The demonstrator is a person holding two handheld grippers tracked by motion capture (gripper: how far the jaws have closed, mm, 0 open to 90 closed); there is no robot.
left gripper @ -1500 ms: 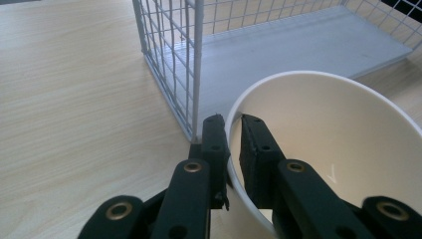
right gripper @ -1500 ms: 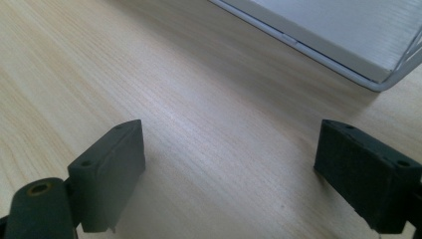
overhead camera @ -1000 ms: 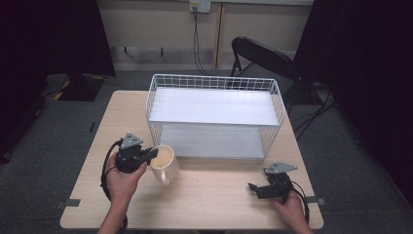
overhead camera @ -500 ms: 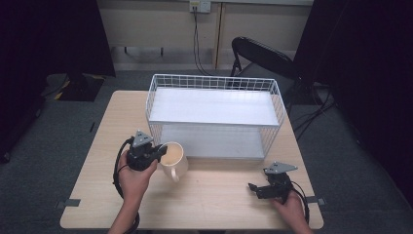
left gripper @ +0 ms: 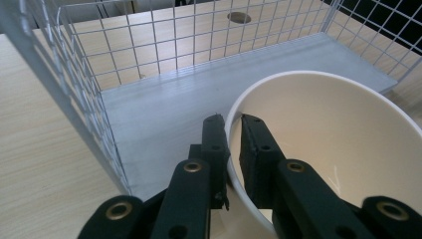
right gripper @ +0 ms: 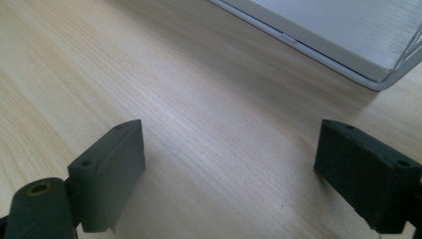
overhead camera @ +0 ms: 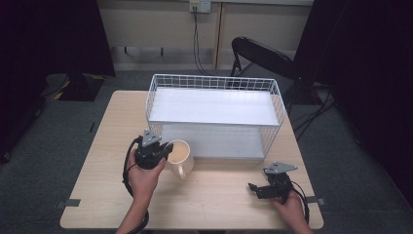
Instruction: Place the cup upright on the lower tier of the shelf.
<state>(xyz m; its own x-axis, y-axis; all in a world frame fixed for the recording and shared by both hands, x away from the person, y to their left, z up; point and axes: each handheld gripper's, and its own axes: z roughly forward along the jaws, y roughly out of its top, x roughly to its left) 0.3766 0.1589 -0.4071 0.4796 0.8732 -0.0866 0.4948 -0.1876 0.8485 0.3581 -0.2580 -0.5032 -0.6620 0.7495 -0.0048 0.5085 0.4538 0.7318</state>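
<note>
A cream mug with its handle toward the table's front hangs just before the open front of the white wire rack. My left gripper is shut on the mug's rim, one jaw outside the wall and one inside. In the left gripper view the mug is empty, and the rack's lower shelf lies right behind it. My right gripper rests low at the table's front right, open, with bare wood between its fingers.
The wire rack has an upper white shelf and a lower one. A black folding chair stands behind the table. Bare wood lies between the two hands. The rack's front corner is near the right gripper.
My left hand has carried the mug to the right and toward the rack's open front. The right hand has stayed put.
</note>
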